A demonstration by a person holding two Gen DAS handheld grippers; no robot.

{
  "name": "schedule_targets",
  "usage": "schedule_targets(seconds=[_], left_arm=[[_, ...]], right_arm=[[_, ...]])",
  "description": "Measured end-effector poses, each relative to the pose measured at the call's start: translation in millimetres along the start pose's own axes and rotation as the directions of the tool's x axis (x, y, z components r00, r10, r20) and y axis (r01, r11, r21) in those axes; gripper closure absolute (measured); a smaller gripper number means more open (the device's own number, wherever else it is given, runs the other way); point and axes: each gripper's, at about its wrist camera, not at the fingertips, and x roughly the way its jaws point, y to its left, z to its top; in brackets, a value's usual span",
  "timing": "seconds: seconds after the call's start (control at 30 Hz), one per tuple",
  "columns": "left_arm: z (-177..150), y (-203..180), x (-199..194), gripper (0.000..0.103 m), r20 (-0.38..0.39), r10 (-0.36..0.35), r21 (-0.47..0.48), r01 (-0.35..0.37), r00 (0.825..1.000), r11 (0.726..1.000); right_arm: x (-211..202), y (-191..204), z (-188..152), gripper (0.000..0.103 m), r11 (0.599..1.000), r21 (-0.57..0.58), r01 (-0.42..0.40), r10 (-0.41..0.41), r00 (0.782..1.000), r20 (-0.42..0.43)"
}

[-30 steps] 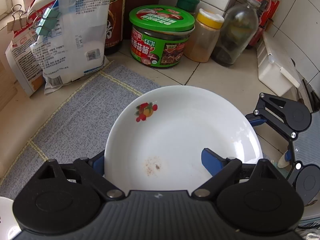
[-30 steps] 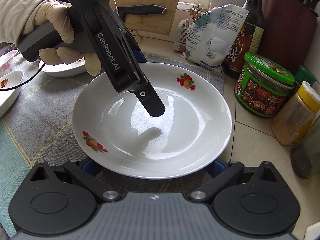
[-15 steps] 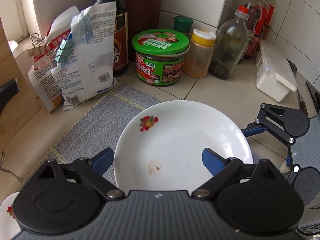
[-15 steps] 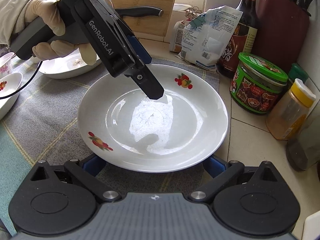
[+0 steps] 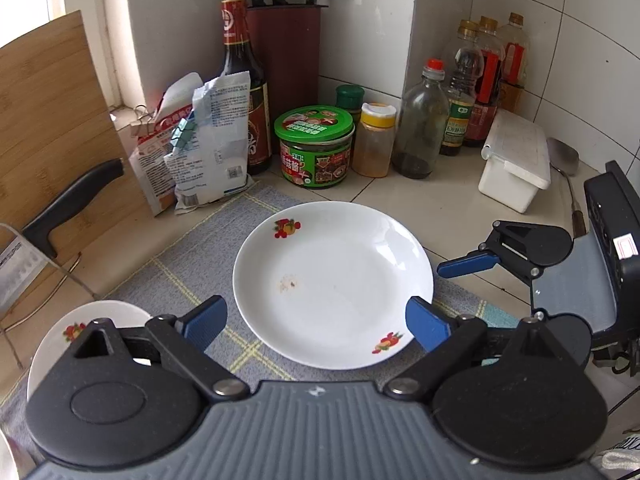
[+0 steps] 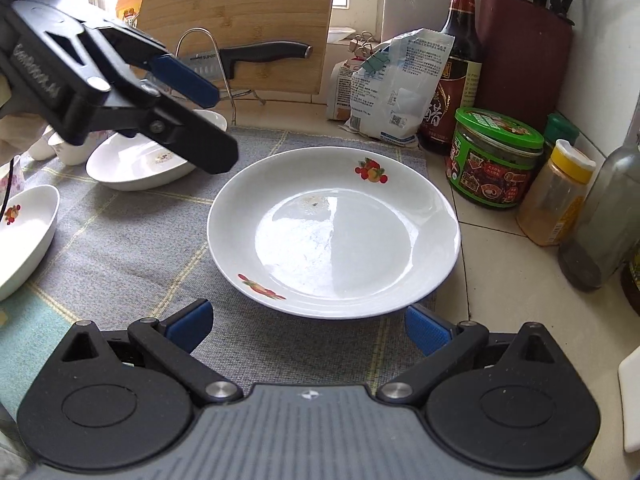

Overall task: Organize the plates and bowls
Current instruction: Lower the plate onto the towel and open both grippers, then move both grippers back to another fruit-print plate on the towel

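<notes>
a: what has moved? left wrist view first.
b: the left gripper has pulled back off the plate; its jaws are spread, holding nothing. the plate lies flat on the grey mat, and the right gripper is beside it.
a: and the right wrist view?
b: the right gripper is released too, short of the plate. the left gripper hovers above the mat.

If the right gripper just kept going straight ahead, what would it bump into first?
Most likely the near rim of the white plate on the grey mat: it lies directly ahead of the open right gripper. How high the gripper rides is hard to judge.
</notes>
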Motion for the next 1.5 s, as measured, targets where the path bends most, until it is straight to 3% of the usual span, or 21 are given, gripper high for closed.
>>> schedule_targets(seconds=[0.27,0.57,0.73,1.13,1.5], left_arm=[[-41,-22,-46,0.005,0.065,0.114,-0.136,-0.105,0.991,0.985],[-95,-28,-79,0.005,0.025,0.257,-0.294,-0.238,0.966,0.926],[-122,-24,-94,0.005,0.007,0.299,-0.363,-0.276,0.954,0.890],[-176,-13,-134,0.005,-0.005,0.386,-0.379,-0.359,0.923,0.853],[-232,3,-171,0.005,-0.060,0.391,-0.407,-0.380,0.919,0.831]], right_arm=[[-17,19,-4,0.000,0.999,-0.020,-0.028,0.028,0.999,0.015],[-10,53,-5,0.000,0.982,-0.118,-0.146,0.147,0.989,-0.002],[-6,74,-4,0.000,0.970,-0.149,-0.191,0.190,0.982,-0.021],[-5,120,14,0.000,0.970,-0.151,-0.192,0.191,0.981,-0.021],[3,175,35,0.000,0.954,-0.141,-0.263,0.261,0.965,-0.031]])
